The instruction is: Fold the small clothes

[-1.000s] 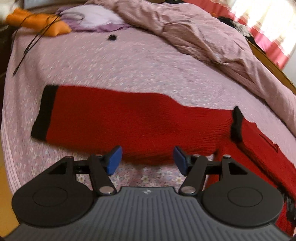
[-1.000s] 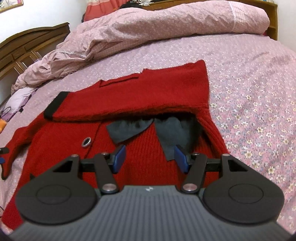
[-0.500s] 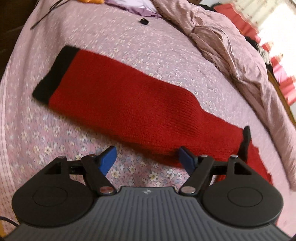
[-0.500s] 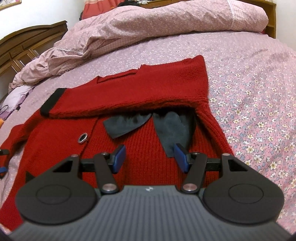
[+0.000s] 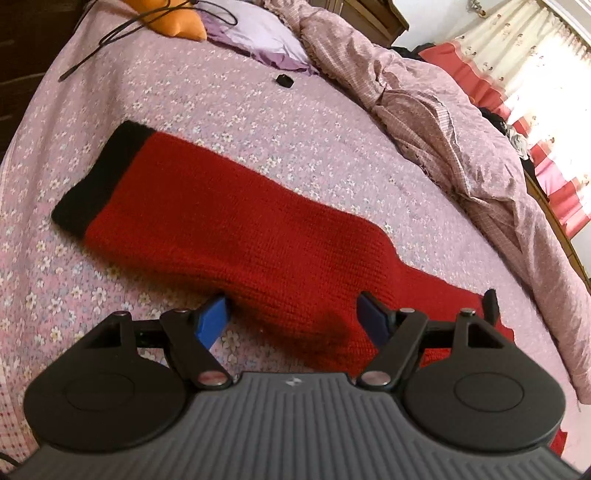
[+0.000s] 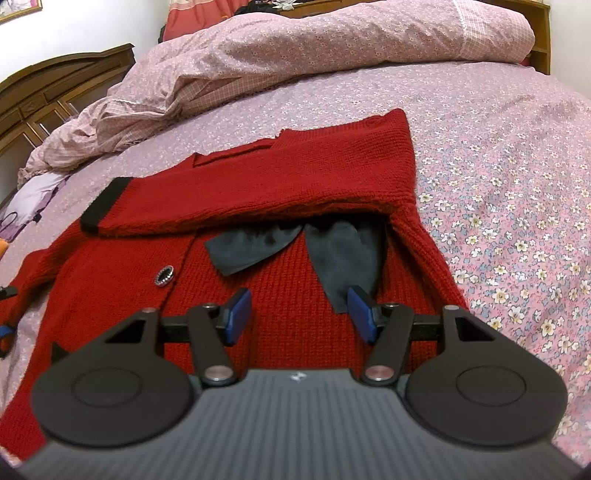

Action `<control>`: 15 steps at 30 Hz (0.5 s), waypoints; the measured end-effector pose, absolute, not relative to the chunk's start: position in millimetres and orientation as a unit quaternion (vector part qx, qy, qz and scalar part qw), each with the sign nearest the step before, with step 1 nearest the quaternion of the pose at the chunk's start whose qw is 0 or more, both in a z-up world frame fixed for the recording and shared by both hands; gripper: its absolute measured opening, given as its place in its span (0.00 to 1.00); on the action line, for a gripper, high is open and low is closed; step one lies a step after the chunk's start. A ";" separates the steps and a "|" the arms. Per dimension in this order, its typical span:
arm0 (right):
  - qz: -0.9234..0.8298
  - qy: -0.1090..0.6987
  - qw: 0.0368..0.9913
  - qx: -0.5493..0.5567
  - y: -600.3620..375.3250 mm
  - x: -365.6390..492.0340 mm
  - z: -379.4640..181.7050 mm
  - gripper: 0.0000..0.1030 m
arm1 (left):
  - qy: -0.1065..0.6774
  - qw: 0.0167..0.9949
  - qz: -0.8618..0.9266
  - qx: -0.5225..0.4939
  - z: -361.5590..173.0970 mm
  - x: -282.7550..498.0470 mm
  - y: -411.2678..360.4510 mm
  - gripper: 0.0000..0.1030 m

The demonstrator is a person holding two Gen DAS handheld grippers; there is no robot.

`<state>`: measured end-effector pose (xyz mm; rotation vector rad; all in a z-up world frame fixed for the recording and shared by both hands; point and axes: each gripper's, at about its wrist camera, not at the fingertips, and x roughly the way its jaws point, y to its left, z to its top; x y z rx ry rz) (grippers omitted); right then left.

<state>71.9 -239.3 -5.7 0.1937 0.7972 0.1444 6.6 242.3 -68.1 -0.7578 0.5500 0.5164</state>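
A red knit cardigan [image 6: 295, 206] with black cuffs lies flat on the bed. One sleeve is folded across its chest, above a dark grey bow [image 6: 332, 251] and a round button [image 6: 163, 276]. Its other sleeve [image 5: 236, 229] stretches out flat with a black cuff [image 5: 103, 177] at the far left in the left wrist view. My left gripper [image 5: 293, 319] is open, low over the near edge of that sleeve. My right gripper [image 6: 299, 315] is open and empty, over the cardigan's front below the bow.
The bed has a pink floral sheet [image 6: 517, 206]. A bunched pink duvet [image 5: 443, 122] lies along the far side, also in the right wrist view [image 6: 295, 48]. A lilac pillow [image 5: 258, 33], an orange cushion [image 5: 181, 22], a black cable [image 5: 110, 37] and a small black object [image 5: 284, 80] lie near the headboard [image 6: 48, 96].
My left gripper has swung and moved in low over the sleeve's near edge, which now lies between its open fingers. The right gripper has barely moved.
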 end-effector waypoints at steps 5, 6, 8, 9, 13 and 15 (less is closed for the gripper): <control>0.070 0.387 0.915 0.093 -239.4 72.4 -6.4 0.58 | 0.237 0.875 0.243 -0.345 -64.6 1.1 240.5 0.75; 0.070 0.387 0.915 0.094 -239.4 72.4 -6.5 0.58 | 0.237 0.877 0.244 -0.340 -63.8 2.0 240.6 0.75; 0.070 0.387 0.915 0.094 -239.3 72.5 -6.5 0.58 | 0.242 0.873 0.247 -0.343 -64.2 4.4 241.2 0.75; 0.070 0.387 0.915 0.094 -239.3 72.4 -6.5 0.58 | 0.244 0.871 0.250 -0.345 -65.5 5.9 240.5 0.75; 0.069 0.387 0.915 0.094 -238.8 73.0 -6.4 0.58 | 0.249 0.871 0.266 -0.331 -71.2 16.1 240.2 0.75; 0.069 0.387 0.915 0.093 -238.8 72.8 -6.2 0.58 | 0.241 0.871 0.279 -0.324 -69.5 22.9 241.8 0.75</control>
